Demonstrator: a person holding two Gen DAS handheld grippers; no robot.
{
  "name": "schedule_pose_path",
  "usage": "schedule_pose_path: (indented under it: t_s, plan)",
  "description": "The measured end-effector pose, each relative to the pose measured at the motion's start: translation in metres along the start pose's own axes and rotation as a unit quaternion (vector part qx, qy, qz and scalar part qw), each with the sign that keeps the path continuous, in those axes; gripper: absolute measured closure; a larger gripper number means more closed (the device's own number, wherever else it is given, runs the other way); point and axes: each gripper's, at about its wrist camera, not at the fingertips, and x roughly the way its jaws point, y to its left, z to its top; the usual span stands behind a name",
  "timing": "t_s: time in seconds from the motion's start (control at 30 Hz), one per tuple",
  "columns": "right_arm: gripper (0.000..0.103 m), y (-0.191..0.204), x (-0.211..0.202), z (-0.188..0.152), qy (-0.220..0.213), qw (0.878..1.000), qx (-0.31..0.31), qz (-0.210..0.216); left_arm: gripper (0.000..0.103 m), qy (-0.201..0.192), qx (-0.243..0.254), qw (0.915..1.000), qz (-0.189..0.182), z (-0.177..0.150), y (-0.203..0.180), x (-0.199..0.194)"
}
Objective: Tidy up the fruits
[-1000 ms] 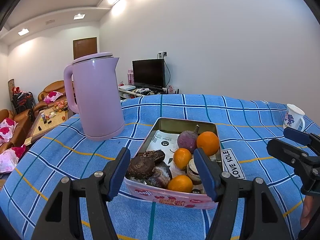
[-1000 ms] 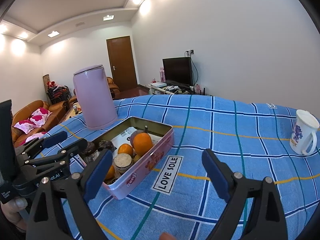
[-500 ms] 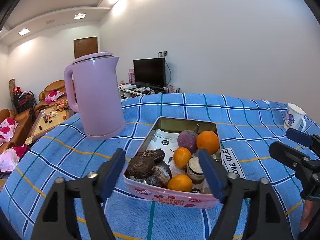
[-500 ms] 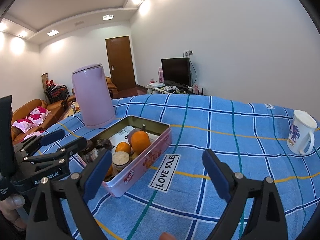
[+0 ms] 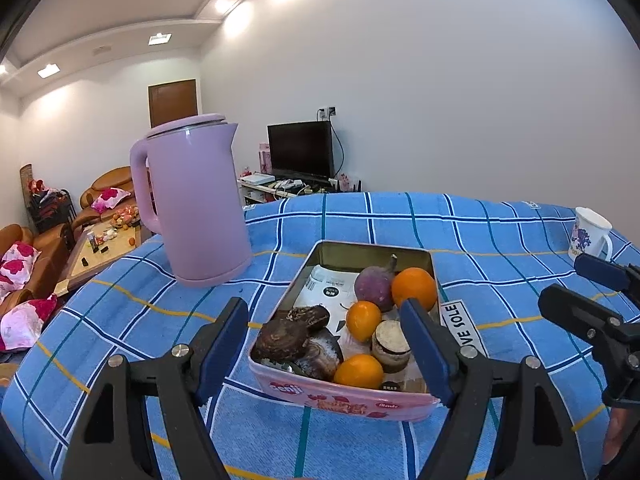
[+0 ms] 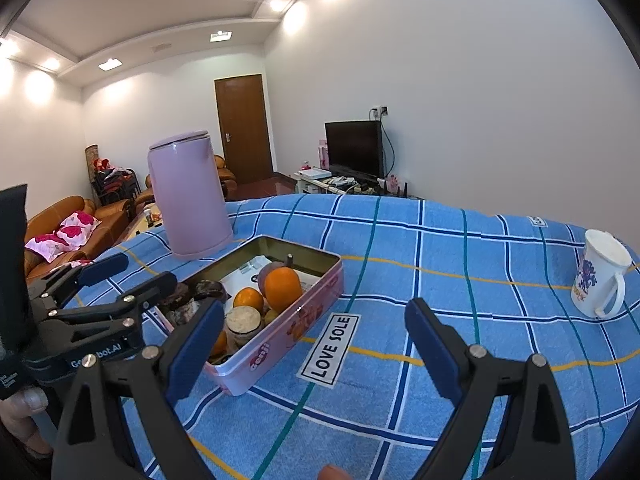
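— Orange skins, three of them, all sitting in that pink tin [image 5: 352, 400] on the blue checked cloth [image 5: 500, 240]. Biggest orange [image 5: 414, 288] is at about one o'clock in the tin, touching the purple fig-like fruit [image 5: 374, 286] at twelve; a smaller orange [image 5: 363, 320] sits near the centre and another [image 5: 359, 371] down at six against the near wall.

— And the dark lumps at nine o'clock [image 5: 292, 336]?

— Can't tell what those are. Wrinkled, maybe soft.

— Grippers?

— Both spread wide, nothing between the fingers. Left gripper [image 5: 326, 354] hovers right at the tin's near end; right gripper [image 6: 314, 354] hangs off to the tin's three o'clock side, over the cloth.

— How would the oranges handle?

— I'd guess firm, light, a bit slick and prone to roll. Take one across its widest middle. The purple one looks softer, so pinch gently, below the stem. That little jar [image 5: 391, 345] is hard and probably smooth-walled.
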Motion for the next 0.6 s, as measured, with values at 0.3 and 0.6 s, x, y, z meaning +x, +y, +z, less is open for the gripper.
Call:
schedule_pose_path:
  t_s: [0.3, 0.6]
  plan:
    - [0.009, 0.0015, -0.001, 0.0005, -0.002, 1.0, -0.002, 0.002, 0.023, 0.004, 0.001, 1.0, 0.006, -0.0009, 0.0012, 0.0018]
    - [0.009, 0.0022, -0.0018, -0.0008, -0.004, 1.0, -0.005, 0.003, 0.014, -0.015, 0.003, 0.9998, 0.016, -0.002, -0.0008, -0.005]
